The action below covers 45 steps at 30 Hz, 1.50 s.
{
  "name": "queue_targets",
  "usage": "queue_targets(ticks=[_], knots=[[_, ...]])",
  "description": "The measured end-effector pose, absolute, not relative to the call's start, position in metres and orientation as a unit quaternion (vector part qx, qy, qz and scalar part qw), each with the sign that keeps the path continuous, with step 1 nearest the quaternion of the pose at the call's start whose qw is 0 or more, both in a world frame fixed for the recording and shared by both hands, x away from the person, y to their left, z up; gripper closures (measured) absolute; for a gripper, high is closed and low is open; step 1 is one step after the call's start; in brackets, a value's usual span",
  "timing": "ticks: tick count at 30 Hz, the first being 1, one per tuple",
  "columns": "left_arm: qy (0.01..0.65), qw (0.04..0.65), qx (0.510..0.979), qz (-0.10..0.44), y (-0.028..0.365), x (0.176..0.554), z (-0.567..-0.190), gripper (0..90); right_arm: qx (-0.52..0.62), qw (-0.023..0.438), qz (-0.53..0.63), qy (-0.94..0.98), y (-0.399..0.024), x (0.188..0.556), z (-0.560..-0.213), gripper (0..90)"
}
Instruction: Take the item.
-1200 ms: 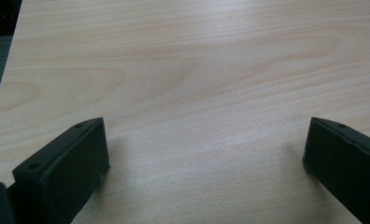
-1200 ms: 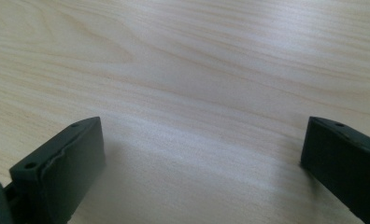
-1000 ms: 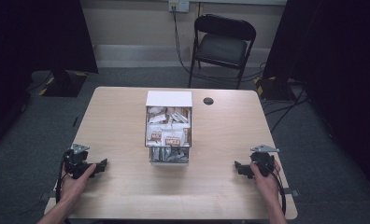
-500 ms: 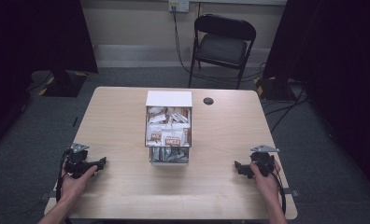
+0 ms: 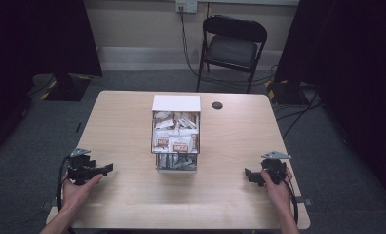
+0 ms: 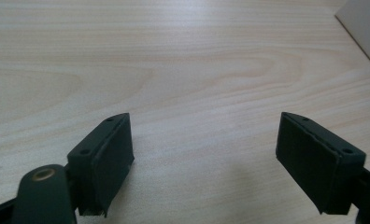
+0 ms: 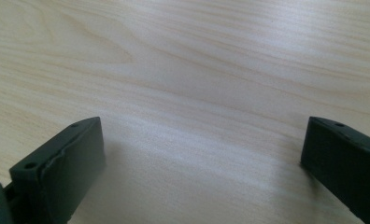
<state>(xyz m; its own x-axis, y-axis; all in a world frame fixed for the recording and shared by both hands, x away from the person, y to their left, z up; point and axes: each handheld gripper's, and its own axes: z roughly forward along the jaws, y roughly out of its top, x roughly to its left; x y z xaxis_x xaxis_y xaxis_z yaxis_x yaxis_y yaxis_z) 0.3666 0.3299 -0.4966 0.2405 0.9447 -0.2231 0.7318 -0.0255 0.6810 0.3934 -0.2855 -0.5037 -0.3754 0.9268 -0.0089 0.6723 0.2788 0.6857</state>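
In the high view, a light wooden desk (image 5: 132,136) carries a clear container (image 5: 176,139) with a white lid or back panel at its far end, packed with white and brown sachets and standing at the middle of the desk, between the two tools and farther from the person than either. The left tool (image 5: 106,168) rests low on the desk near its left front edge, held in the person's left hand (image 5: 76,187), its jaws pointing inward toward the container's near end; a grey three-cornered plate sits on top of it and a cable loops off behind. The right tool (image 5: 249,175) sits near the right front edge in the person's right hand (image 5: 279,187), jaws also pointing inward, well apart from the container. A small dark round spot (image 5: 217,105) lies on the desk beyond the container, toward the right tool's side. Past the desk stands a black folding chair (image 5: 232,46) against the wall, with cables on the grey floor. In the left gripper view, the left tool (image 6: 204,163) has its two black jaws spread wide with only bare wood grain between them, nothing held; a pale corner (image 6: 363,28) shows at the upper right. In the right gripper view, the right tool (image 7: 202,168) likewise stands wide, its jaws at the picture's edges over bare desk, gripping nothing.
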Motion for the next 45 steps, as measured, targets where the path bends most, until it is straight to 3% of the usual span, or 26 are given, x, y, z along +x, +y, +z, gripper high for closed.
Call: queue_targets(ticks=[8, 14, 18, 24, 29, 45], knots=[[0.583, 0.382, 0.701, 0.151, 0.333, 0.365, -0.486, 26.5, 0.518, 0.210, 0.304, 0.772, -0.286, 0.393, -0.504, 0.0], [0.578, 0.410, 0.695, 0.120, 0.334, 0.366, -0.483, 28.4, 0.519, 0.211, 0.303, 0.771, -0.286, 0.394, -0.504, 0.0], [0.557, 0.415, 0.707, 0.133, 0.330, 0.364, -0.476, 32.3, 0.519, 0.211, 0.303, 0.771, -0.286, 0.394, -0.504, 0.0], [0.536, 0.426, 0.714, 0.145, 0.326, 0.363, -0.469, 29.9, 0.519, 0.211, 0.303, 0.771, -0.286, 0.394, -0.504, 0.0], [0.519, 0.450, 0.716, 0.122, 0.324, 0.361, -0.465, 29.6, 0.519, 0.211, 0.303, 0.771, -0.286, 0.394, -0.504, 0.0], [0.471, 0.479, 0.733, 0.109, 0.309, 0.356, -0.436, 33.3, 0.518, 0.211, 0.303, 0.771, -0.286, 0.394, -0.504, 0.0]])
